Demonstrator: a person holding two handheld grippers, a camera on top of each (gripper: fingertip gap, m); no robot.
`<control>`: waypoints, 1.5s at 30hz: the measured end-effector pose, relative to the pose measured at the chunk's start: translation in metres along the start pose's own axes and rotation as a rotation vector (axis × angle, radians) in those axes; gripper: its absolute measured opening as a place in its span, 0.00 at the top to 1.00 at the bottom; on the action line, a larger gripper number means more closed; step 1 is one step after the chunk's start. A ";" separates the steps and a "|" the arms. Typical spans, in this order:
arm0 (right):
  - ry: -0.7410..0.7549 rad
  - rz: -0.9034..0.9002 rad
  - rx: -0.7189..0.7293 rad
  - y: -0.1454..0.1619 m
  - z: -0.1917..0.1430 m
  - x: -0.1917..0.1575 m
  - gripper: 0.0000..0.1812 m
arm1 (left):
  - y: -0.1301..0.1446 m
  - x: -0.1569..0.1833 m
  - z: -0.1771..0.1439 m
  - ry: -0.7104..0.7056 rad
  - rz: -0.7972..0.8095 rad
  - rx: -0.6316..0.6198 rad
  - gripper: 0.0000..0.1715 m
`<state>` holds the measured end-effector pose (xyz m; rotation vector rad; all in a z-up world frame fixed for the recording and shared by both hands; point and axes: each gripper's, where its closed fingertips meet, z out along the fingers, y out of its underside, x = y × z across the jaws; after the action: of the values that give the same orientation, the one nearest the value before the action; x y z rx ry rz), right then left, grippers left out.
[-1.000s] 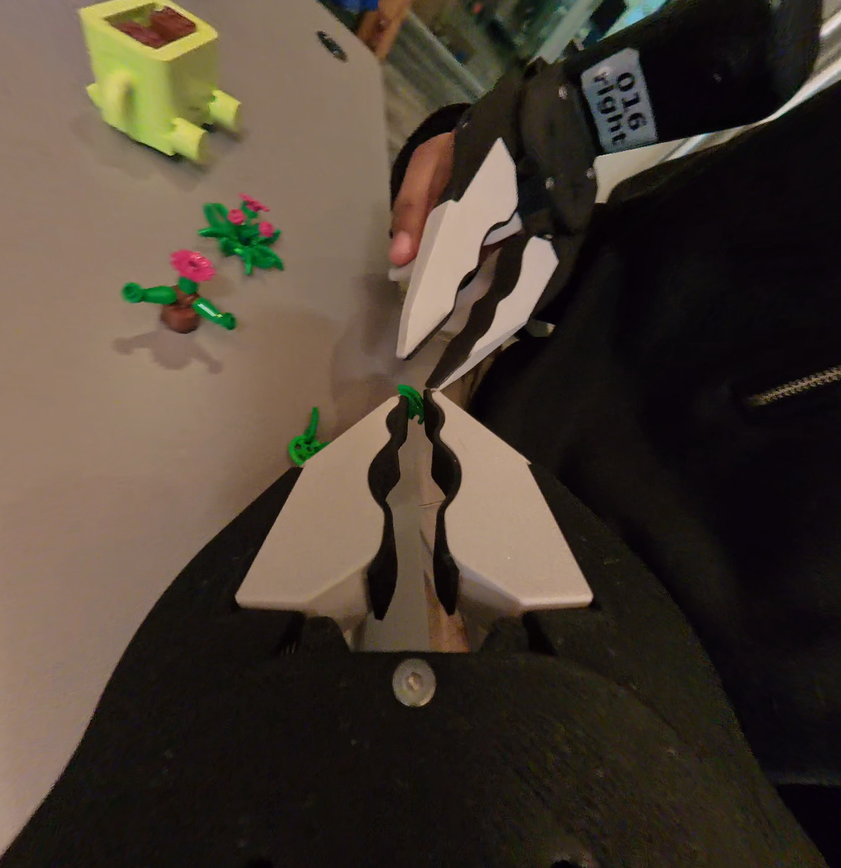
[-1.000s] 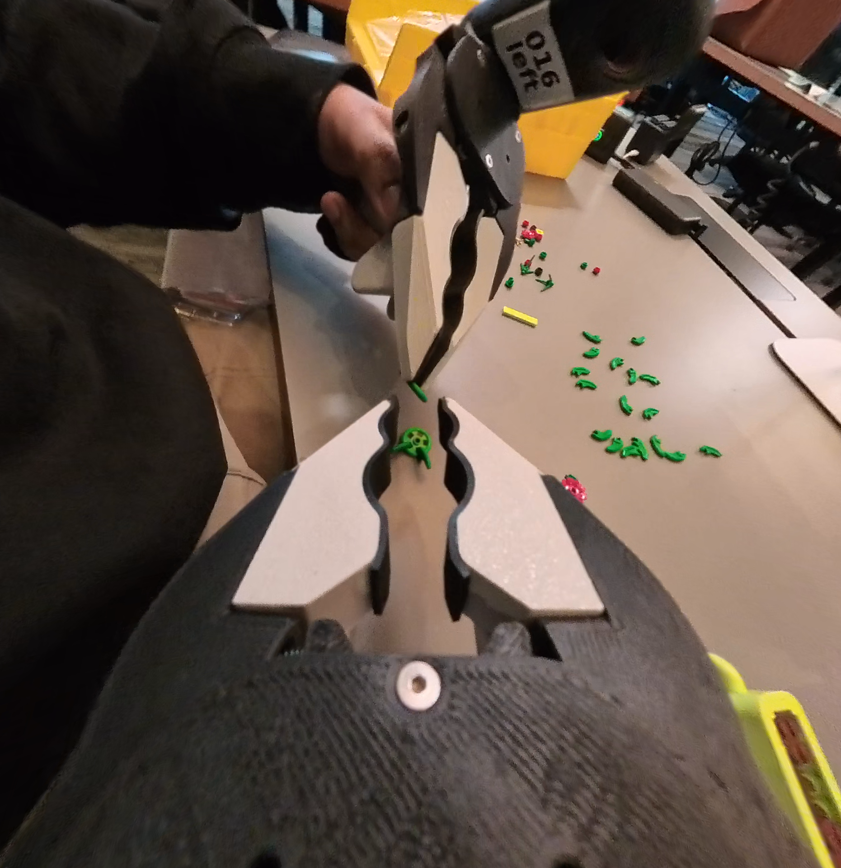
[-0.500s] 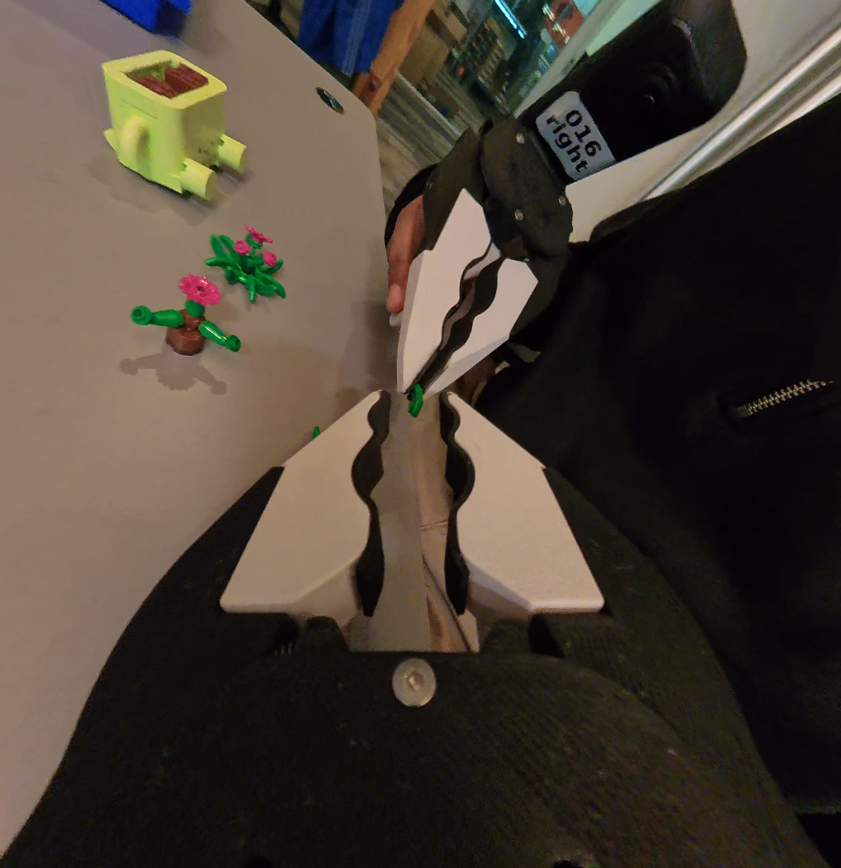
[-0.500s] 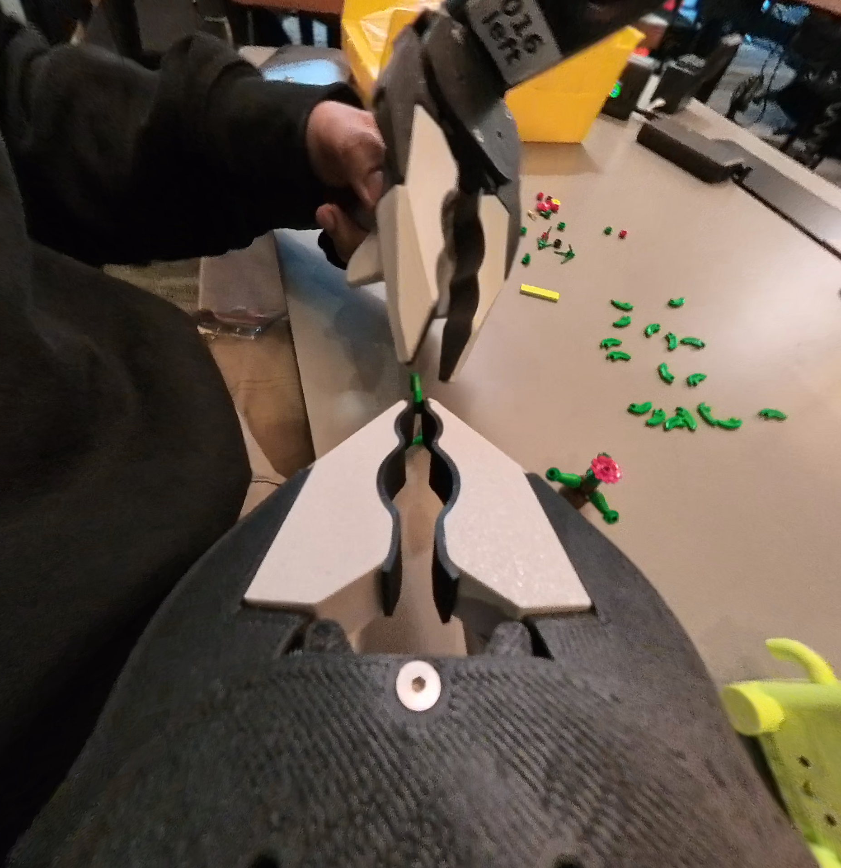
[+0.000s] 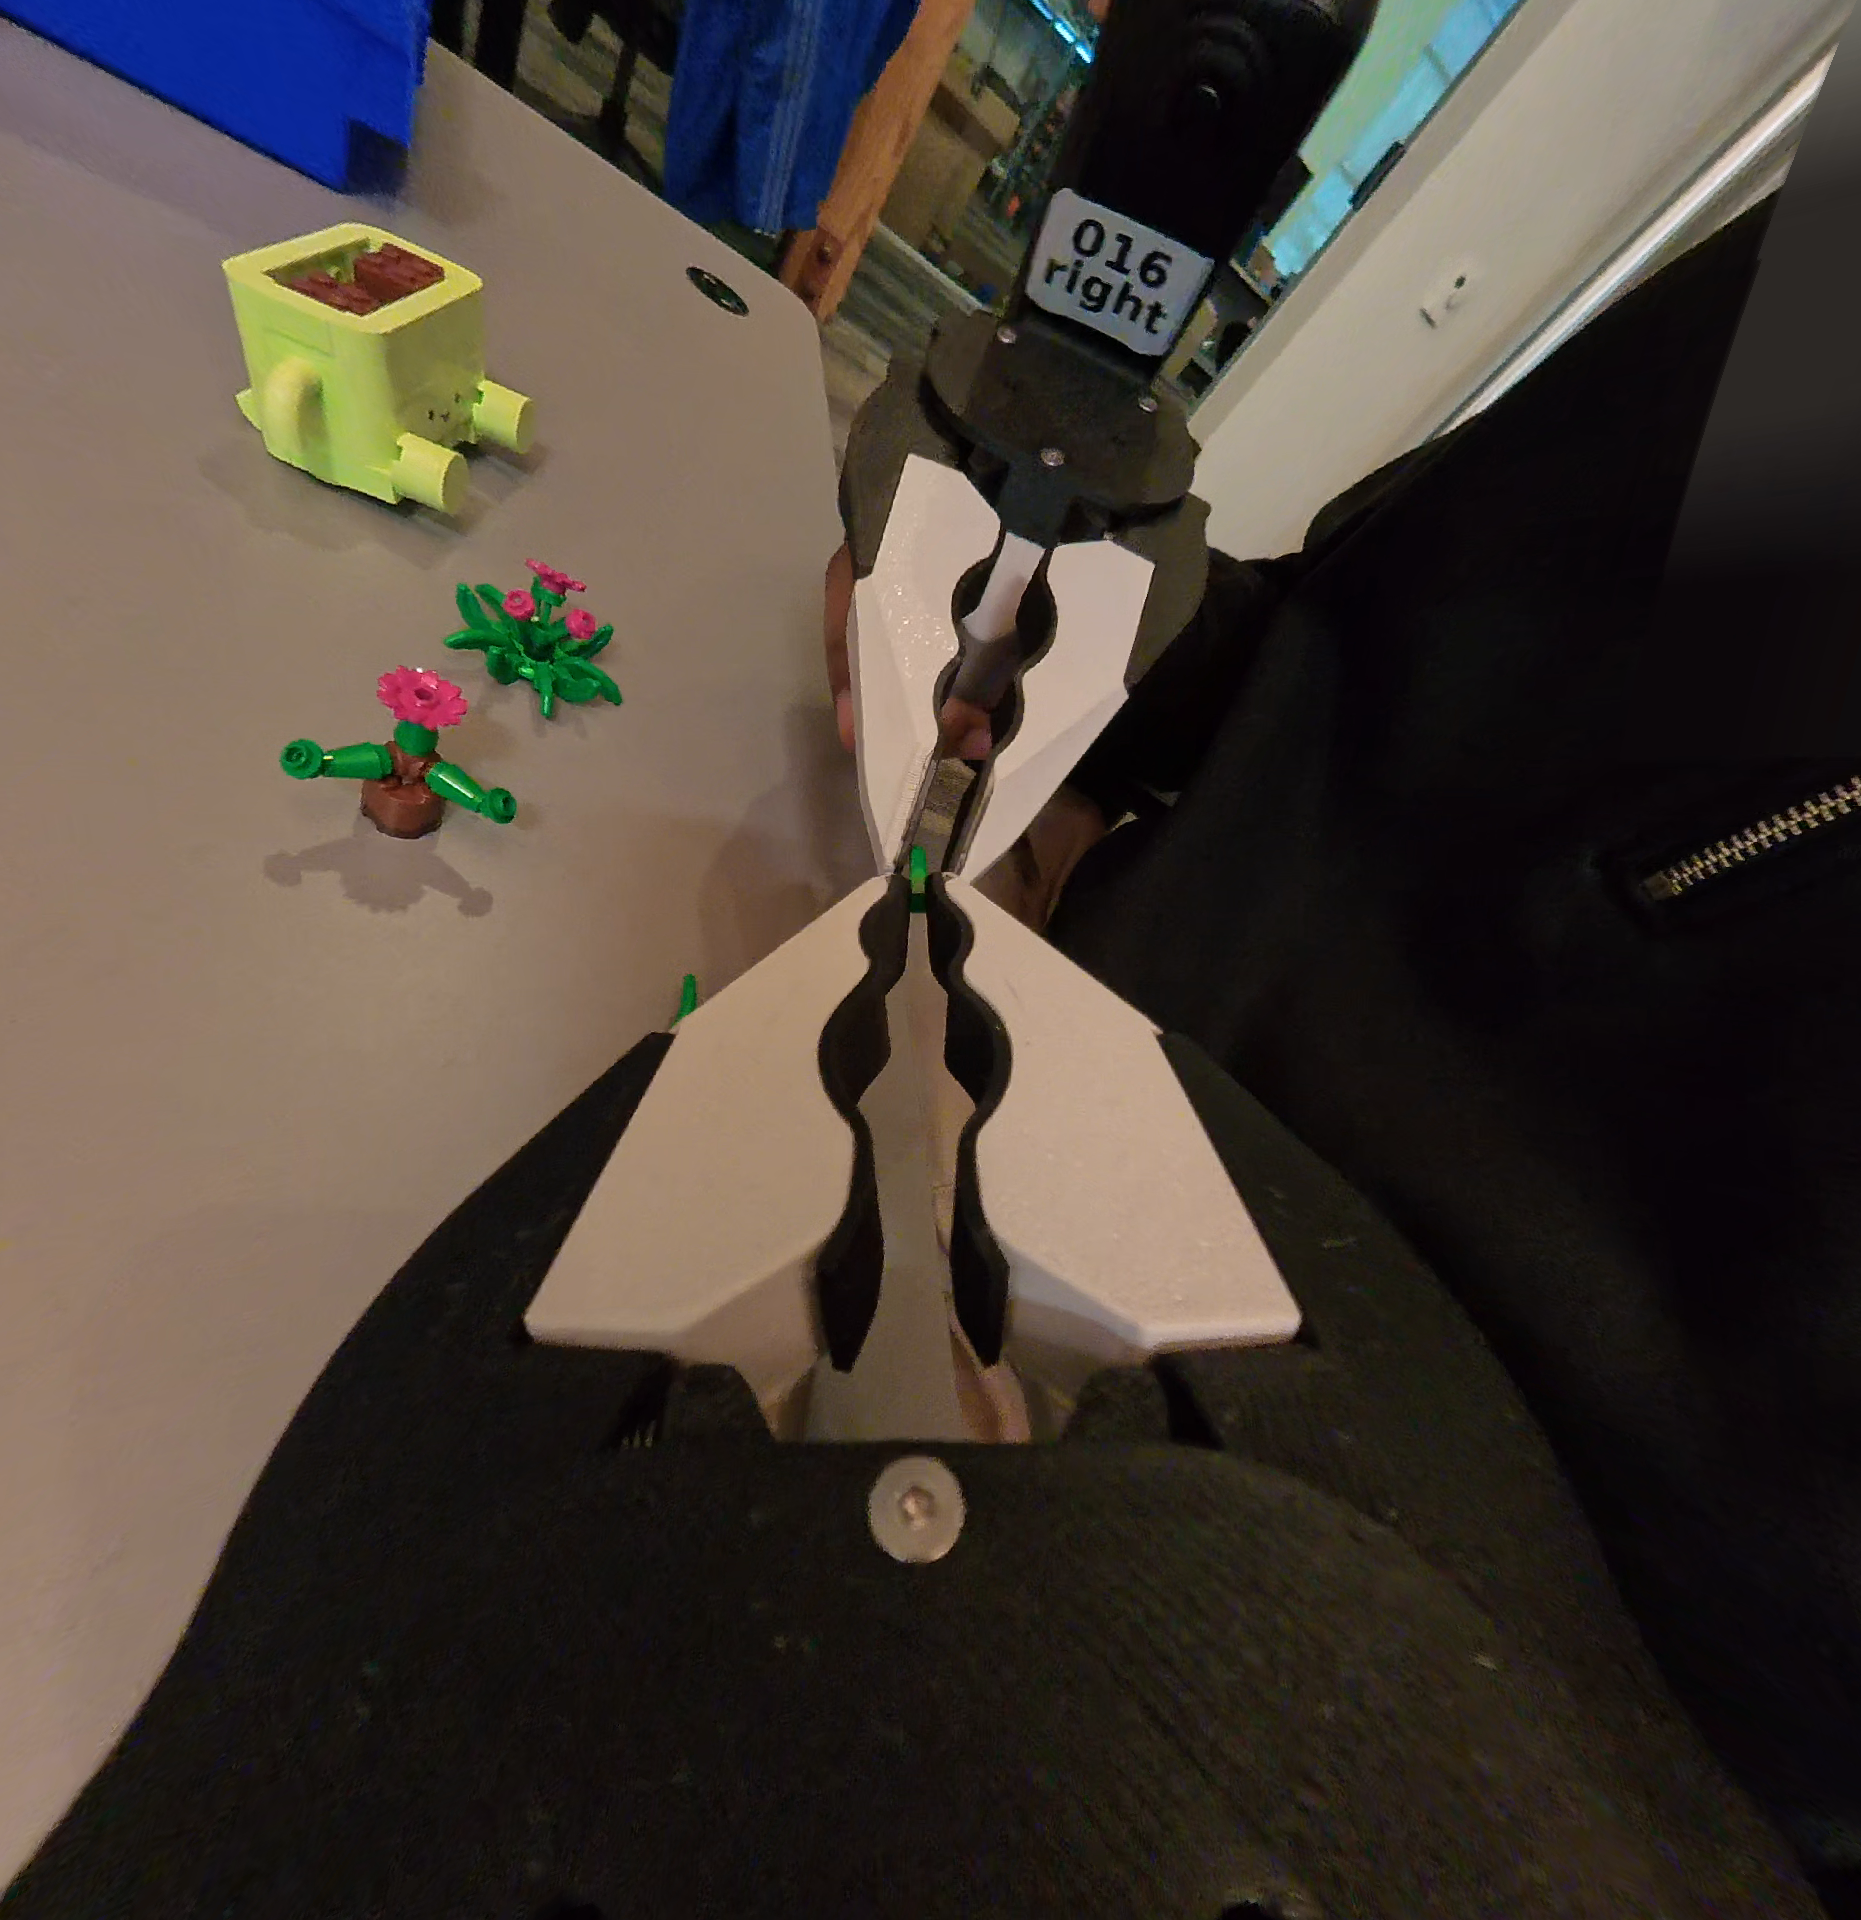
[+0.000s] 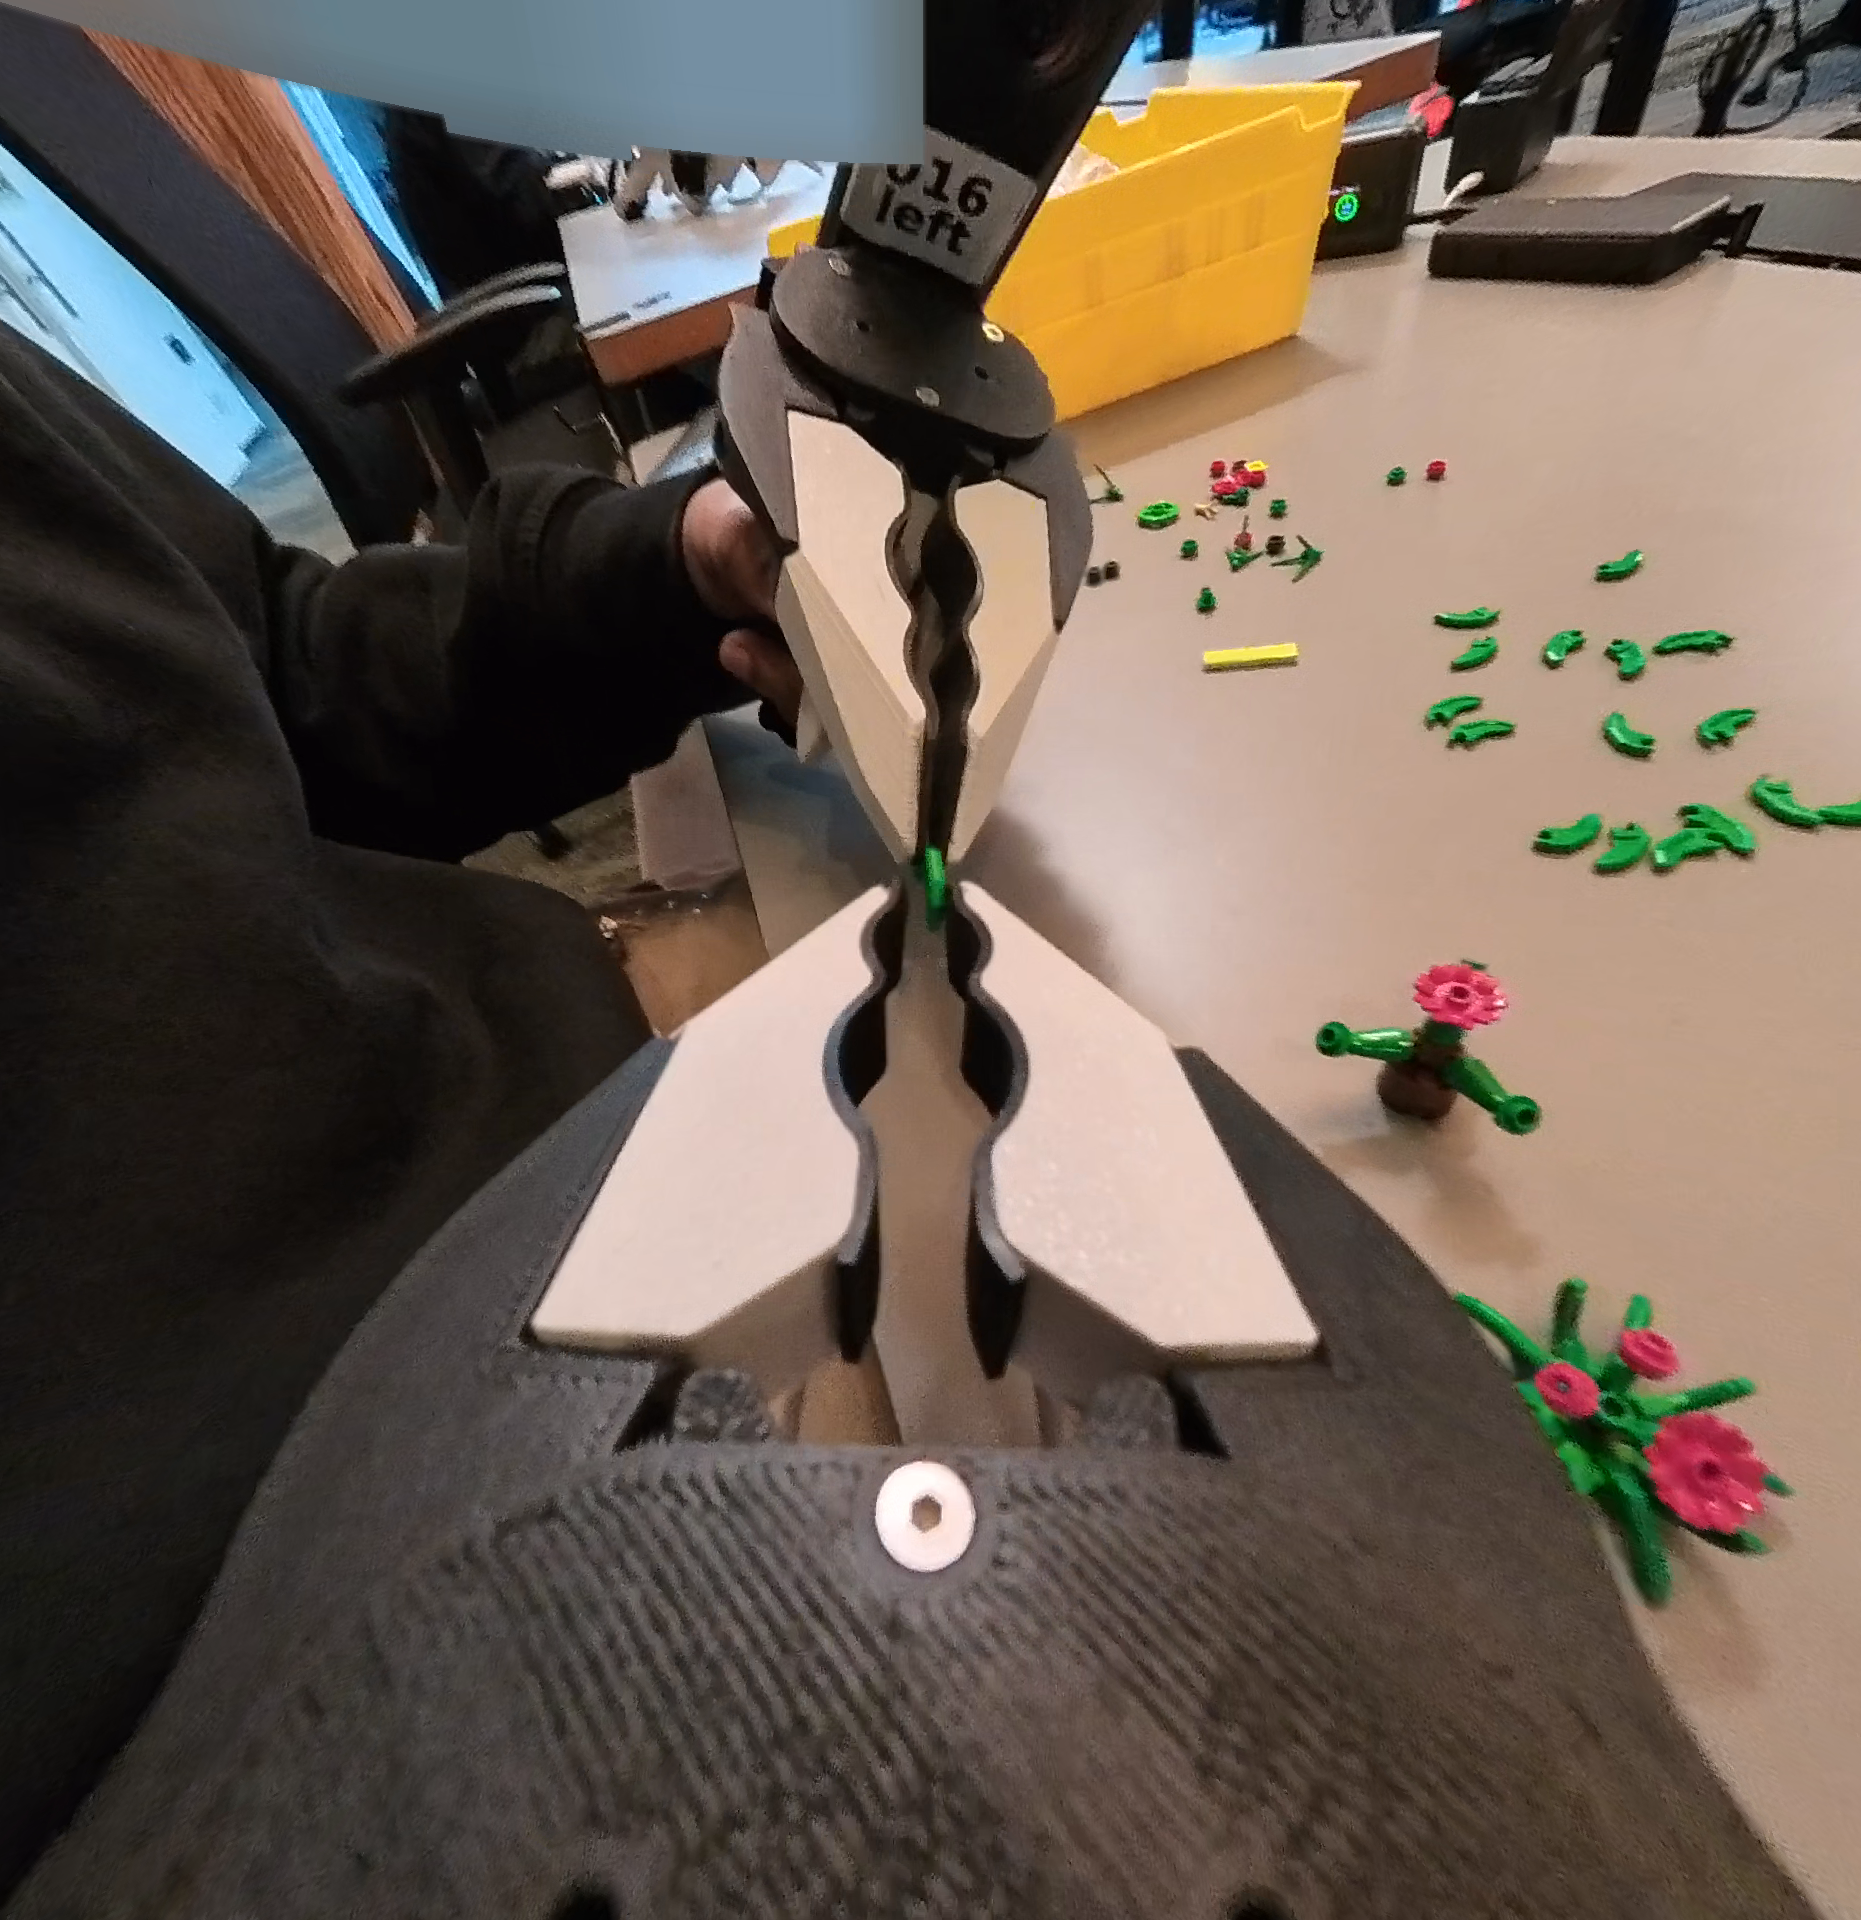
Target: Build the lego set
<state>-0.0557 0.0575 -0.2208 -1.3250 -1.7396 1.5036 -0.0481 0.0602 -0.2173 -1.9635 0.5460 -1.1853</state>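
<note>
Carefully, I am pinching the small green plastic lego stem [image 6: 931,883] between both nearly closed grippers, left [image 5: 913,891] and right [image 6: 928,902], tip to tip off the grey table's [image 5: 178,1039] near edge; keeping them aligned should avoid dropping it.

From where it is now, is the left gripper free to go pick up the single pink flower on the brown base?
Probably not yet: the left gripper is shut on a small green piece, tip to tip with the right gripper. The table path to the flower looks clear.
</note>
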 end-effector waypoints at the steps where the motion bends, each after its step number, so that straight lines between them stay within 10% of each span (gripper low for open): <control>1: -0.014 0.017 0.005 0.000 0.001 -0.001 0.97 | 0.001 0.001 0.000 0.006 -0.002 -0.003 0.99; 24: -0.076 0.243 0.091 -0.002 -0.003 0.001 1.00 | 0.014 -0.009 0.003 -0.060 0.027 -0.067 0.89; 32: 0.088 0.085 -0.218 0.039 0.008 0.010 1.00 | 0.052 -0.044 0.011 -0.319 0.090 -0.249 0.74; 45: 0.297 -0.169 -0.454 0.059 0.014 0.034 0.99 | 0.067 -0.027 0.011 -0.315 0.094 -0.318 0.75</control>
<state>-0.0613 0.0766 -0.2880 -1.4792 -1.9991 0.7957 -0.0502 0.0418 -0.2880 -2.3089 0.6822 -0.7428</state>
